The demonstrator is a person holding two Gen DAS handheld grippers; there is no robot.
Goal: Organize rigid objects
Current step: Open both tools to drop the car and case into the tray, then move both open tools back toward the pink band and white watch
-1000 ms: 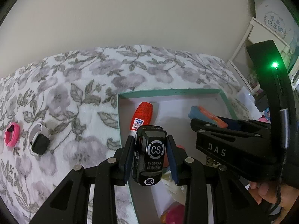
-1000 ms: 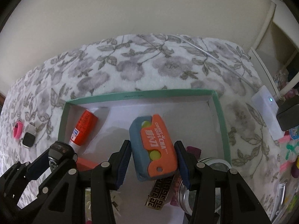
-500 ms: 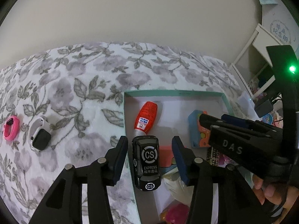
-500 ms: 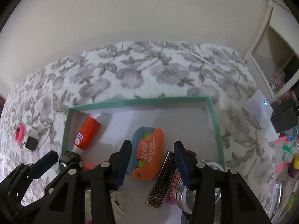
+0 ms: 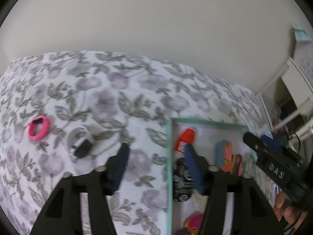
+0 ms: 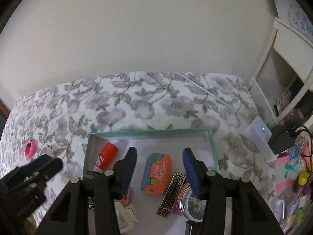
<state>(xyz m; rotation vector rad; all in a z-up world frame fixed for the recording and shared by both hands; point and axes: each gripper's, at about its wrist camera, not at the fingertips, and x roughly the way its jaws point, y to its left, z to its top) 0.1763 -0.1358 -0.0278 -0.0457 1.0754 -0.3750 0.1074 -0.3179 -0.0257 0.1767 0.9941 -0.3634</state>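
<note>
Box point(image 6: 212, 146) beneath right gripper point(image 6: 159, 168), jaws opening.

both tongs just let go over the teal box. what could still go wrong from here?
1. The left tongs are opening astride the teal box wall; the pad inside sits close over the black toy car and could drag it along.
2. The pink band and white watch lie close together on the soft floral cover; a grab may pinch fabric or nudge the neighbour.
3. The right tongs, also opening, hang just above the orange-blue toy.
</note>
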